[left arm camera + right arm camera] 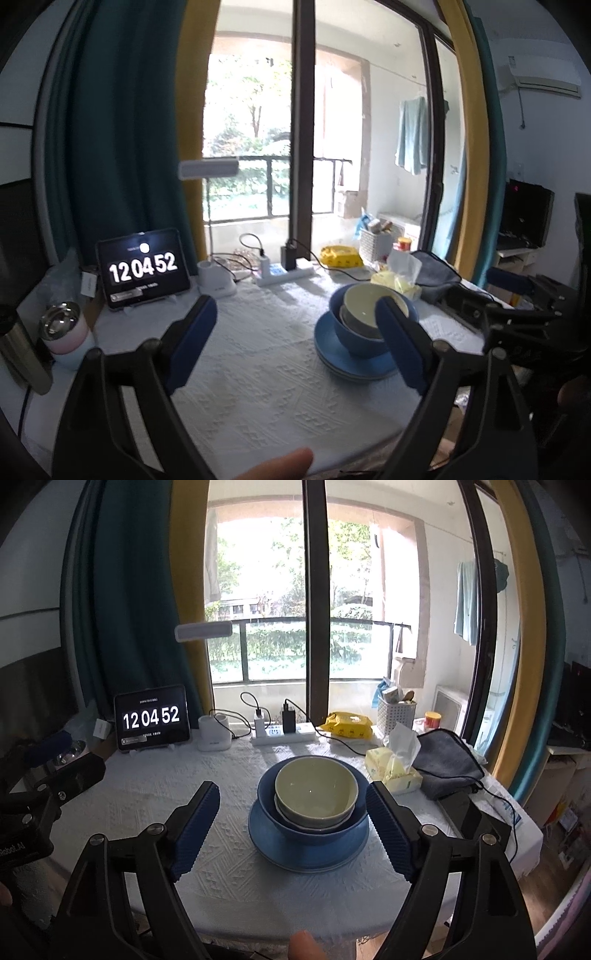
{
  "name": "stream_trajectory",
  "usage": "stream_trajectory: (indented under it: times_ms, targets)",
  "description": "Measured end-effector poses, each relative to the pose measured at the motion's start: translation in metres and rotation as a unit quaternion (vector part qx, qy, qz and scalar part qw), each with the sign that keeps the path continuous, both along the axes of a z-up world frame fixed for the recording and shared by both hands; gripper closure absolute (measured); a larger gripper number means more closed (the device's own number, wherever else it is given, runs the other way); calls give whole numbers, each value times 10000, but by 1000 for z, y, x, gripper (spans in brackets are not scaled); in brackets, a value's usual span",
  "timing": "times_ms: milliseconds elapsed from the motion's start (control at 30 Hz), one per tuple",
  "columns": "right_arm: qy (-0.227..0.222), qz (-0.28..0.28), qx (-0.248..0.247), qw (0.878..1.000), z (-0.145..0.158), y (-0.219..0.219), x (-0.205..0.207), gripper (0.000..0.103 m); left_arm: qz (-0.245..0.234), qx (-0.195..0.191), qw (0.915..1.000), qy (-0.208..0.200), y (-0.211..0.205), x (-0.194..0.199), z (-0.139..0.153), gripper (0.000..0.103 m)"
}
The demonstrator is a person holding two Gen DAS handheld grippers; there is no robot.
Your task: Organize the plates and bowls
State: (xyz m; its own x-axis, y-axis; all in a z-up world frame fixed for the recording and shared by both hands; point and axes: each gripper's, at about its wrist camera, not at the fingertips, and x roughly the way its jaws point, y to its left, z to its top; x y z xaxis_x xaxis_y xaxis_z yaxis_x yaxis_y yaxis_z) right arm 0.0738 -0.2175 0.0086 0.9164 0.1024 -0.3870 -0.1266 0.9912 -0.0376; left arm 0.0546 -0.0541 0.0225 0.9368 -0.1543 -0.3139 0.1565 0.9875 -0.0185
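Observation:
A stack stands on the white tablecloth (236, 878): a blue plate (273, 845) at the bottom, a blue bowl (321, 832) on it, and a cream bowl (316, 790) nested inside. In the left wrist view the stack sits to the right, with the plate (332, 354), blue bowl (354, 339) and cream bowl (364, 301). My right gripper (293, 821) is open and empty, held above the table just short of the stack. My left gripper (295, 339) is open and empty, to the left of the stack.
At the table's back edge stand a tablet clock (152, 718), a white lamp base (213, 733), a power strip (280, 733), a yellow wipes pack (347, 725) and a white basket (396, 714). A tissue box (391, 770) and grey cloth (448, 762) lie right of the stack. A cup (64, 332) stands at the left.

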Motion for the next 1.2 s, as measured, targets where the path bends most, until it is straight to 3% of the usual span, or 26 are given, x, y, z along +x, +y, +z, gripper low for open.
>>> stream_trajectory:
  times_ms: [467,1200]
  targets:
    - [-384,2,186,9991,23,-1,-15,19,881,-225,9917,-907,40,-24,24,13]
    - [-670,-231,-6,9975,36,1,-22,19,869,-322,9906,-1006,45,-28,27,12]
